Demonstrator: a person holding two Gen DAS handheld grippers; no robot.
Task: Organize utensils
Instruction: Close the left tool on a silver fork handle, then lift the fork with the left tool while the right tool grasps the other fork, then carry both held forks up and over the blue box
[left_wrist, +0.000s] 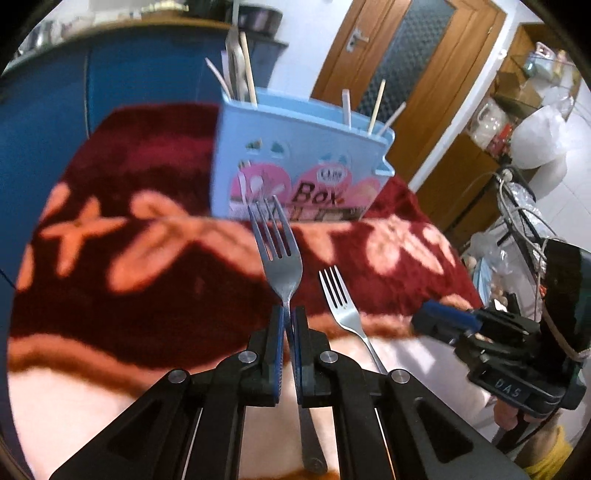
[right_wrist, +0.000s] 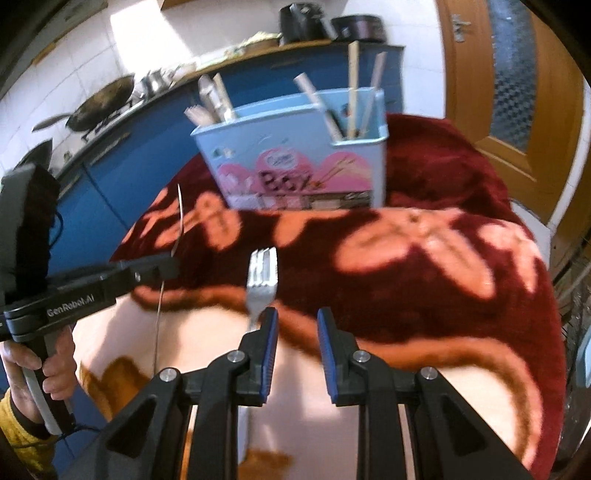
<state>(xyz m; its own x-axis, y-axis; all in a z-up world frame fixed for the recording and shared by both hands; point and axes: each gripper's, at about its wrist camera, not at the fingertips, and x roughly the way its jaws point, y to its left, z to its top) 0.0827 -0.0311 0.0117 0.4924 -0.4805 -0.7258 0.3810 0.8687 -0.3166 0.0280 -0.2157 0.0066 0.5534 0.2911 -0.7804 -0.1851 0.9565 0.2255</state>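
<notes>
Fork (left_wrist: 281, 266): we hold it in left tongs (left_wrist: 290, 321); right tongs (right_wrist: 296, 321) wide, empty. Risk: thin neck pivoting, missing utensil box (left_wrist: 295, 162) at upper centre.

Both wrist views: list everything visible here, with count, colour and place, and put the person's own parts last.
Forks: 2, silver; one clamped in the left gripper, one lying on the blanket.
Utensil box: 1, light blue, pink print; upright on the blanket, sticks inside.
Blanket: 1, dark red, peach flowers; covers the table.
Cabinets: blue; behind.
Wok: 1, dark; counter.
Door: 1, brown; beyond.
Left gripper: black, blue pads; shut.
Right gripper: black, blue pads; open.
</notes>
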